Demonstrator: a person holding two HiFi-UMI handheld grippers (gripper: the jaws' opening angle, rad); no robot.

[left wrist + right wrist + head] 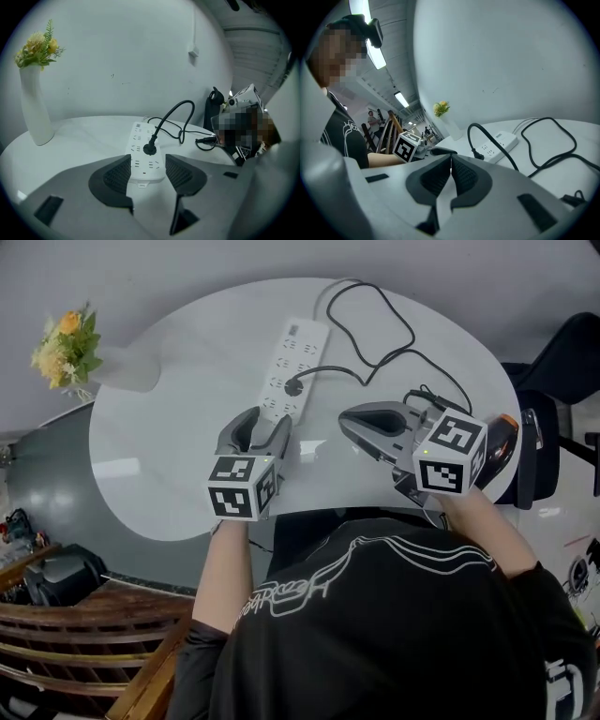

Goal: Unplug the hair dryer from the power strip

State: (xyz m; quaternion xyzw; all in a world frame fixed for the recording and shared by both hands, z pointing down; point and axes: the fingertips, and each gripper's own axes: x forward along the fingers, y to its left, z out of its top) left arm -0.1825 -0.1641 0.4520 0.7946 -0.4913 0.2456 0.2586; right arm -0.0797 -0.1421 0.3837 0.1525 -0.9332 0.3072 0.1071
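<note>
my left gripper (pixel 147 164) stands wide and empty, jaws either side of the near end of the power strip (pixel 139 136), which runs straight away; the plug (pixel 149 149) sits just ahead. my right gripper (pixel 451 164), closed, is farther off.

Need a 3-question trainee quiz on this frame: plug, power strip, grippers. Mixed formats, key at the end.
1. True or false: the black plug sits in a socket of the power strip.
2. Multiple choice: of the left gripper and the right gripper, which has its jaws apart? A) left B) right C) both
3. Fill in: the flowers in the white vase are ____.
Key: 1 true. 2 A; the right jaws are together with nothing between them. 3 yellow.
</note>
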